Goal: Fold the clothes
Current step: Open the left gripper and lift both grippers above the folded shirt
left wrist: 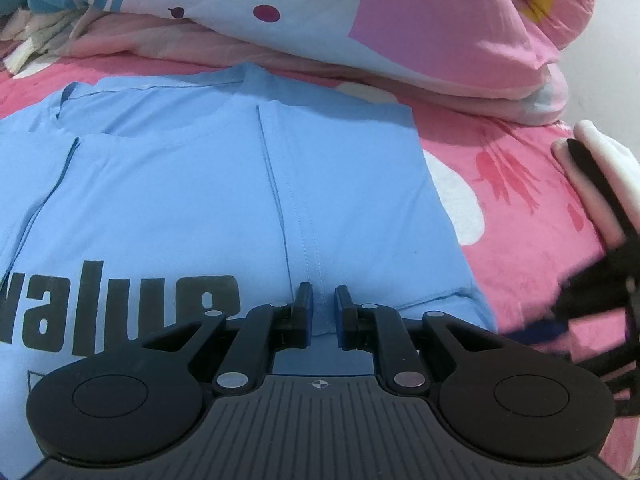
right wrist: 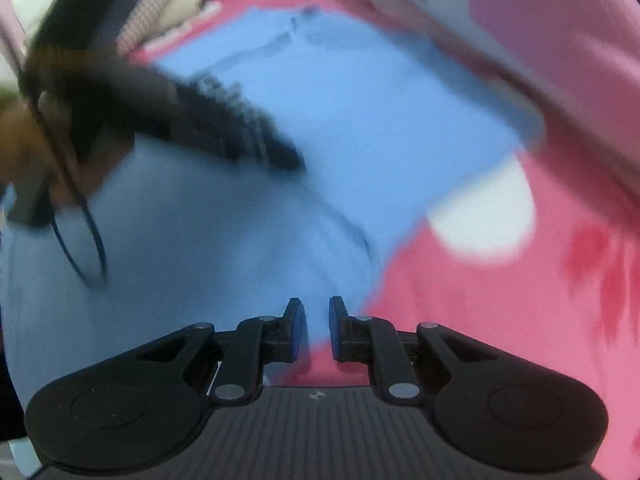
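Note:
A light blue T-shirt (left wrist: 200,184) with black "value" lettering lies on a pink bedsheet (left wrist: 520,208), its right side folded in over the front. My left gripper (left wrist: 323,304) hovers over the folded sleeve hem; its jaws stand a narrow gap apart with blue cloth showing between them. In the right wrist view, which is motion-blurred, the shirt (right wrist: 352,128) fills the middle. My right gripper (right wrist: 318,320) is at the shirt's lower right edge, jaws a narrow gap apart. The left gripper (right wrist: 240,128) shows blurred at left.
A pile of pink and white patterned bedding (left wrist: 400,32) lies along the far edge of the shirt. The right gripper and gloved hand (left wrist: 600,220) show blurred at the right. The pink sheet with white flowers (right wrist: 500,280) extends to the right.

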{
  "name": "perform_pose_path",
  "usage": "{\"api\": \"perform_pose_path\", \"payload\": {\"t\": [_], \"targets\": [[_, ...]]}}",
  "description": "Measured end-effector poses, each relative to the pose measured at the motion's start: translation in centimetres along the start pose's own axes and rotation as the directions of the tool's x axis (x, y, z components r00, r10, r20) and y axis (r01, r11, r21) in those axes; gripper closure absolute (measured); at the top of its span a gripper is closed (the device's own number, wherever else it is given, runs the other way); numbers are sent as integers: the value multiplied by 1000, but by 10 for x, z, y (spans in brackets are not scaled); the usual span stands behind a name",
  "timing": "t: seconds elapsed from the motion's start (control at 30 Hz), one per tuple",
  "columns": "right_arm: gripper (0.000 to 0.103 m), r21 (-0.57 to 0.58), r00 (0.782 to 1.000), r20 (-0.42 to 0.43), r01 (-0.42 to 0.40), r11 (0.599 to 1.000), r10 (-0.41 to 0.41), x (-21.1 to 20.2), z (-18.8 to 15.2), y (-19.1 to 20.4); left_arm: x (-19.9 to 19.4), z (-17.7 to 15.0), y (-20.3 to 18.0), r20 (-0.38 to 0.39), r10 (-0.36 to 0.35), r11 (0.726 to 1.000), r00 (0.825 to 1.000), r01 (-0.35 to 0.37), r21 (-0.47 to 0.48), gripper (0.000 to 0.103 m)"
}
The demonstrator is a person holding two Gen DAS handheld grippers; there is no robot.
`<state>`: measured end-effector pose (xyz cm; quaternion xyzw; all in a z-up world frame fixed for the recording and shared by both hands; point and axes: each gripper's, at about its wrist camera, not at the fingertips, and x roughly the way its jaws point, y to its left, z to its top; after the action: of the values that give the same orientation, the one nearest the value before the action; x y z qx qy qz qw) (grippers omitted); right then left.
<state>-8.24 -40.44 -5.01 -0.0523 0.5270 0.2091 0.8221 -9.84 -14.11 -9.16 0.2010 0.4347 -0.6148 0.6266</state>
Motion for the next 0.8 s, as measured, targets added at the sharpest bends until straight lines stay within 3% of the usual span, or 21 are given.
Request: {"api": "perform_pose_path", "payload": {"t": [0.13, 0.2, 0.27, 0.37, 0.47, 0.7, 0.8], "targets": [[89, 69, 997, -76, 22, 997, -17, -31, -30, -8, -2, -2, -2, 10, 2, 1000, 1000, -2, -15, 87], [89, 98, 999, -50, 14, 995, -9, -43, -28, -6, -5, -3, -3, 14, 6, 1000, 1000, -6, -16, 80], [89, 84, 1000, 13, -13, 996, 12, -44, -17, 2, -9, -5, -5, 12, 30, 999, 999, -30, -19, 61], [89, -4, 998, 61, -31, 1000, 31, -20, 0, 19, -22, -9, -7, 6, 56, 998, 998, -56, -27, 56], [89, -36, 999, 45, -25, 999, 26, -14, -13, 28, -40, -20, -6, -10, 92, 995, 996, -92, -45, 45], [87, 22, 997, -74, 23, 1000, -21, -39, -56, 40, -87, -77, 7, -99, 141, 974, 985, -156, -164, 39], [87, 90, 999, -15, 30, 996, -29, -49, -46, 46, -106, -102, 13, -125, 170, 961, 978, -192, -199, 38]]}}
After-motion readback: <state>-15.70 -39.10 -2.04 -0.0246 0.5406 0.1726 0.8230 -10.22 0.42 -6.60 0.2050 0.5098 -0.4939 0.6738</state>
